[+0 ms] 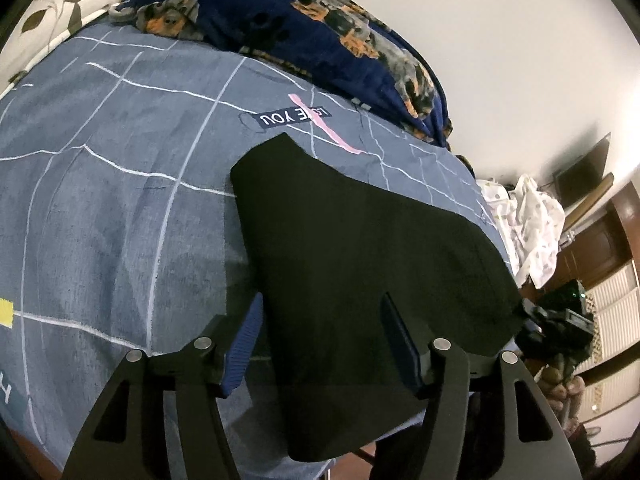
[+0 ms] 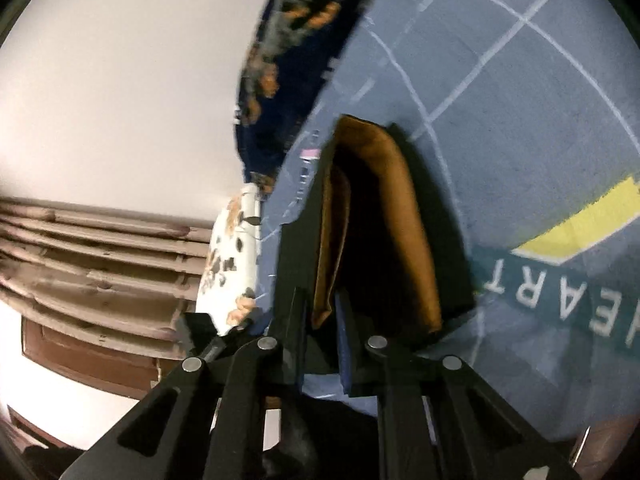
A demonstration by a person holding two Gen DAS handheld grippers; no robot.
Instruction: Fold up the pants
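Right claw (image 2: 320, 320) pinches pants (image 2: 380, 216) edge; left claw (image 1: 320, 340) gapes.

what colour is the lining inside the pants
Tan-brown, against the black pants; the lining shows best in the right wrist view.

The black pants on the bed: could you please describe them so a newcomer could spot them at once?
Start from the grey-blue bedsheet with white grid lines. Near its front edge, below the "LOVE YOU" patch, lie the black pants. They are the only plain, dark garment; the blanket behind is navy with orange dogs.
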